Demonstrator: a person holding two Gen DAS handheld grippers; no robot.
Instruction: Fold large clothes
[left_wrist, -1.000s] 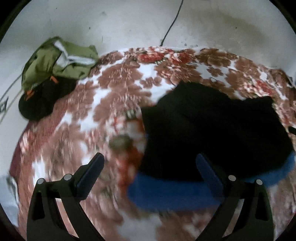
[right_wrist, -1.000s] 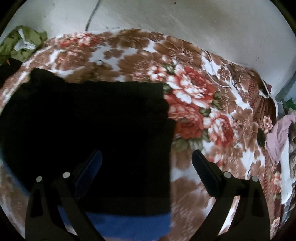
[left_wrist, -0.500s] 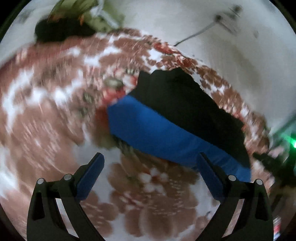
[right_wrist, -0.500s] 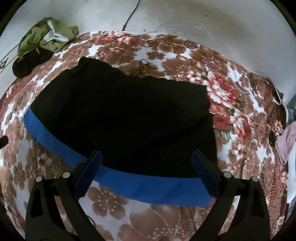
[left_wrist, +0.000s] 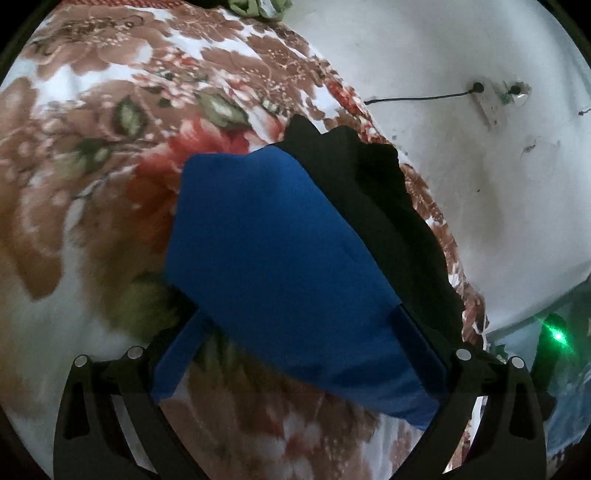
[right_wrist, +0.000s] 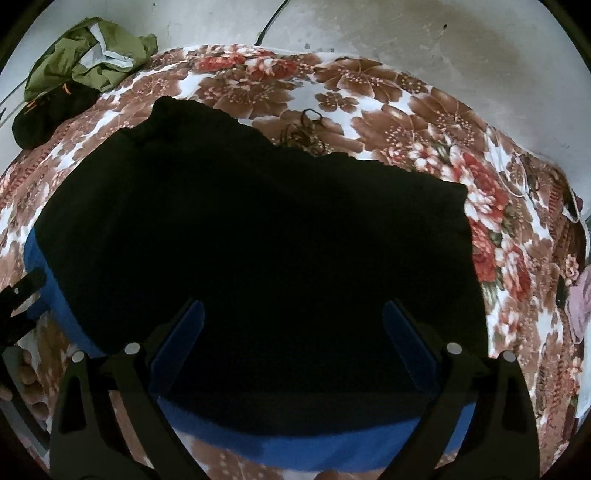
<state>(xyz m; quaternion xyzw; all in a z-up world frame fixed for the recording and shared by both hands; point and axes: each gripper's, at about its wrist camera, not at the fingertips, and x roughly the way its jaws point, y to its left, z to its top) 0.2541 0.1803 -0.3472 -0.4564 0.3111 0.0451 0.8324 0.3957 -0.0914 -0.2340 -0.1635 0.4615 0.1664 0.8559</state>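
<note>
- A floral blanket (right_wrist: 369, 96), brown and red blooms on white, covers the whole work surface and runs up to a pale, stained wall (right_wrist: 406, 33) behind it.
- The black garment with a blue hem band (right_wrist: 258, 229) lies spread flat in the middle of the blanket; in the right wrist view its blue band runs along the near edge and curls up the left side.
- In the left wrist view the same garment (left_wrist: 280, 258) shows mostly its blue band, with the black cloth stretching away behind it toward the wall.
- An olive-green jacket (right_wrist: 88, 55) sits crumpled at the far left corner, partly on a dark bundle (right_wrist: 48, 114), well apart from the black garment.
- A pinkish cloth (right_wrist: 580, 302) lies at the blanket's right edge.
- The right gripper (right_wrist: 293, 343) hovers over the near part of the garment, its jaws spread wide and holding nothing.
- The left gripper (left_wrist: 299, 354) is at the garment's blue corner, jaws wide apart, with the band between them but not pinched.
- A wall socket with a black cable (left_wrist: 491, 99) shows on the wall in the left wrist view.
- A green light (left_wrist: 559, 336) glows at the right edge there.
</note>
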